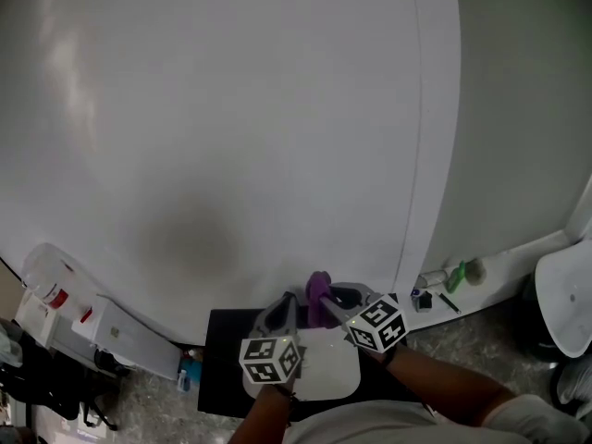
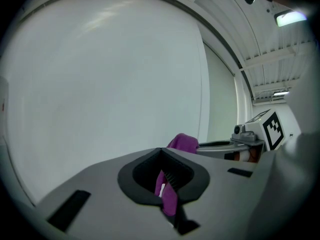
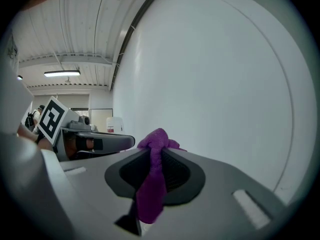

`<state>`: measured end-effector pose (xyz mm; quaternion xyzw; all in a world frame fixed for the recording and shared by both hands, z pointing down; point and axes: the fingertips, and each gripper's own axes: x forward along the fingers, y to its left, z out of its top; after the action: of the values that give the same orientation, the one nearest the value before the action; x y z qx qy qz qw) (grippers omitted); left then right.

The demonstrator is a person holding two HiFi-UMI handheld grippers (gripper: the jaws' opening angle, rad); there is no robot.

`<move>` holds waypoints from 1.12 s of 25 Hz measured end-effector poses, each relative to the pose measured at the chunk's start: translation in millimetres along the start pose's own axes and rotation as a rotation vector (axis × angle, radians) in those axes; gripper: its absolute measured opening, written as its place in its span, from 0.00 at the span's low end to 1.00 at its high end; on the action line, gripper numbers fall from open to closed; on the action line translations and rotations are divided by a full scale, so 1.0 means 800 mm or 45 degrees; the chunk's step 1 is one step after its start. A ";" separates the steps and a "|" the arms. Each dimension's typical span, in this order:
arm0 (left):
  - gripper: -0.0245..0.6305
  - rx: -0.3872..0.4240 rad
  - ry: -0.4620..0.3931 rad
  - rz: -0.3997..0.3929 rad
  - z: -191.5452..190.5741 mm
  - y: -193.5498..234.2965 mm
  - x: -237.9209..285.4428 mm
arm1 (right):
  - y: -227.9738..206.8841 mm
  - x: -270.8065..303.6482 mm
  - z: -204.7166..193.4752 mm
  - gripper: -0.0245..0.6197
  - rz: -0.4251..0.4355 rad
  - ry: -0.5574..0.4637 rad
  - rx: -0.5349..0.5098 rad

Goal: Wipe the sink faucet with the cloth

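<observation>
A purple cloth (image 1: 319, 291) is pinched between both grippers, which are held up close together in front of a plain white wall (image 1: 231, 128). In the right gripper view, my right gripper (image 3: 152, 160) is shut on the cloth (image 3: 151, 184), whose bunched top sticks out past the jaws. In the left gripper view, my left gripper (image 2: 165, 178) is shut on a strip of the cloth (image 2: 169, 196), and the bunched end (image 2: 184, 143) shows beyond. In the head view the left gripper (image 1: 288, 303) sits just left of the right gripper (image 1: 326, 299). No faucet is in view.
Below the grippers lies a white rounded-corner object (image 1: 329, 370) on a black surface (image 1: 220, 368). Bottles and a white box (image 1: 129, 336) stand along the wall's foot at left. A green bottle (image 1: 458, 274) and small items lie at right, beside a white seat (image 1: 568, 296).
</observation>
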<state>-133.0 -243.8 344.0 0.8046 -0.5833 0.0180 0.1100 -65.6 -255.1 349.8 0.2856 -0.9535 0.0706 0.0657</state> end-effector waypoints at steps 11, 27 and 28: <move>0.05 -0.009 0.011 -0.020 -0.004 -0.005 0.004 | -0.002 -0.005 0.006 0.13 -0.013 -0.003 -0.016; 0.05 -0.012 0.008 -0.037 -0.002 -0.007 0.008 | -0.004 -0.005 0.019 0.13 -0.020 -0.015 -0.044; 0.05 -0.016 0.011 -0.036 -0.004 -0.007 0.007 | -0.003 -0.006 0.019 0.13 -0.021 -0.014 -0.041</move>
<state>-125.8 -246.8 346.9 0.8120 -0.5714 0.0163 0.1178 -61.7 -257.6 334.5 0.2926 -0.9525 0.0531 0.0658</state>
